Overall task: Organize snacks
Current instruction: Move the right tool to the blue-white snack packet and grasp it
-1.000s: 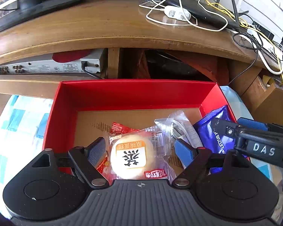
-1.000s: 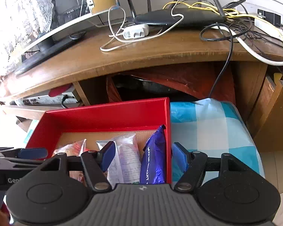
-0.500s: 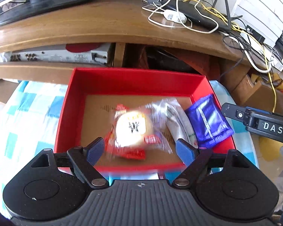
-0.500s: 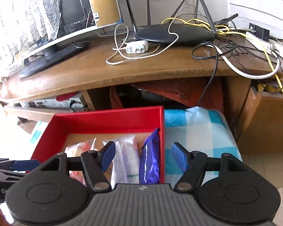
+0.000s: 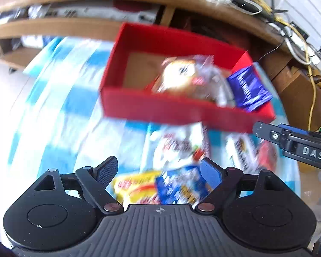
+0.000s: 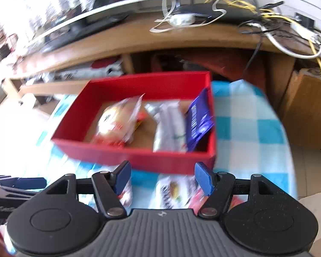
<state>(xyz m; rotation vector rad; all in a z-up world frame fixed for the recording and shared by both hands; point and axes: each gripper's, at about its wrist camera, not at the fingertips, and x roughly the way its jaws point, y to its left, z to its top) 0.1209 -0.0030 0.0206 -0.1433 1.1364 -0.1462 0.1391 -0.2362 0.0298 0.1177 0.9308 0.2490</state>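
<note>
Motion blurs the packets beyond my left fingers; their print is unreadable. My right fingers hide part of another packet.

Red box's left half lies free; snack packets crowd the cloth.

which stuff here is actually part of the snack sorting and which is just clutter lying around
Part of the job:
- red box
- round cake packet, clear packet and blue biscuit packet inside it
- loose snack packets on the checked cloth in front of the box

Just lying about:
- router and cables
- monitor
- wooden desk
</note>
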